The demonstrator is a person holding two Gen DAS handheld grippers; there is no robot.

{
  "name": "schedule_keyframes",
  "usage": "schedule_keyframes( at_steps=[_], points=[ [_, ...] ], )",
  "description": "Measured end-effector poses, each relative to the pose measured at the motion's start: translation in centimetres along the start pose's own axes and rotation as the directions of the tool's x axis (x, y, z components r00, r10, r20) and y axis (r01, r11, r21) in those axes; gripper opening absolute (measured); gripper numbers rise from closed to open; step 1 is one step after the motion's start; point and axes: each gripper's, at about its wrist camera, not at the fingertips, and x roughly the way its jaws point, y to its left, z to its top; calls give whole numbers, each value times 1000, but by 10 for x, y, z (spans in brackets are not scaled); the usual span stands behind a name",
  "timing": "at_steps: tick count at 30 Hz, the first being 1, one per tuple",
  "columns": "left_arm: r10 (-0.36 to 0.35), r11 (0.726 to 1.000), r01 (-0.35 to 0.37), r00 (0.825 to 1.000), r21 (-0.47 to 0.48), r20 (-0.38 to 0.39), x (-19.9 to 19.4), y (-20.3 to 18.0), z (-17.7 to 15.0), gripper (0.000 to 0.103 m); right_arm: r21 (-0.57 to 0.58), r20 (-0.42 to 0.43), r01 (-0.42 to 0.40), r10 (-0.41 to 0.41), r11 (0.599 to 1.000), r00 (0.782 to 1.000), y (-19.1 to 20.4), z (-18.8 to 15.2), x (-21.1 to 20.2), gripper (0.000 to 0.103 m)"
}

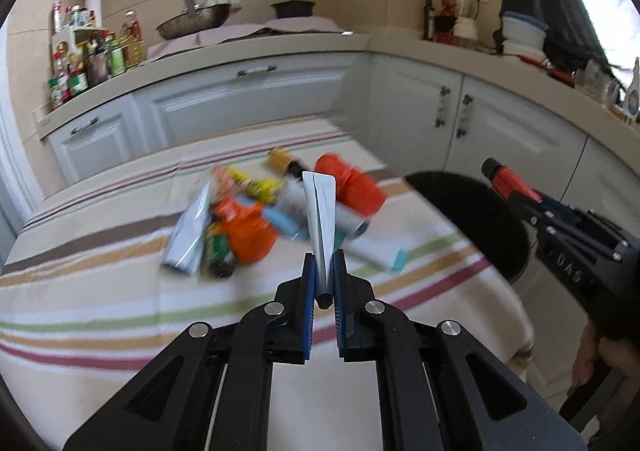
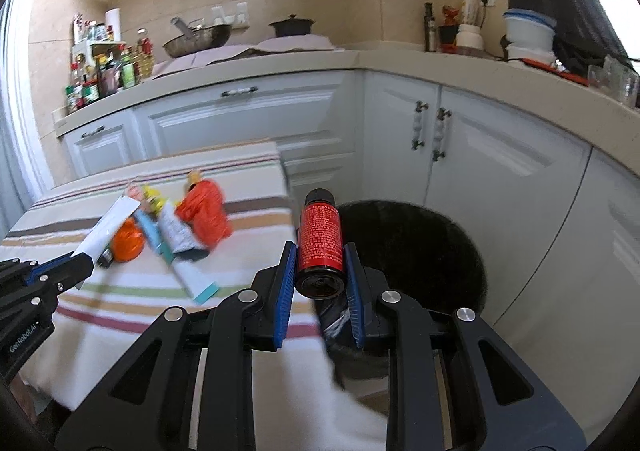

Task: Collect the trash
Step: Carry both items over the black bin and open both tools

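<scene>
My left gripper (image 1: 323, 267) is shut on a flat white tube (image 1: 320, 219) and holds it above the striped tablecloth (image 1: 100, 291). My right gripper (image 2: 320, 263) is shut on a small red bottle (image 2: 320, 243) with a black cap, beside the black trash bin (image 2: 420, 247). A pile of trash lies on the cloth: an orange bag (image 1: 352, 187), a silver pouch (image 1: 190, 235), a green can (image 1: 218, 255), a white and teal tube (image 1: 380, 255). The left gripper and its tube (image 2: 108, 227) show at the left of the right wrist view.
White kitchen cabinets (image 2: 480, 155) stand behind the table and bin. The counter (image 2: 280, 59) holds a wok, a pot and several sauce bottles (image 2: 108, 75). The bin also shows in the left wrist view (image 1: 468, 219), off the table's right edge.
</scene>
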Motion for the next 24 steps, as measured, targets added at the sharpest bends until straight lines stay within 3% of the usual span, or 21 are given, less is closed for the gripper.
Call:
schedule_keyframes(
  at_steps=[10, 24],
  points=[
    [-92, 995, 89, 994, 53, 52, 33, -46, 45, 9, 36, 43, 97, -99, 995, 994, -42, 28, 18, 23],
    [-146, 983, 144, 989, 114, 8, 83, -94, 66, 9, 86, 26, 164, -167, 983, 986, -83, 33, 48, 23]
  ],
)
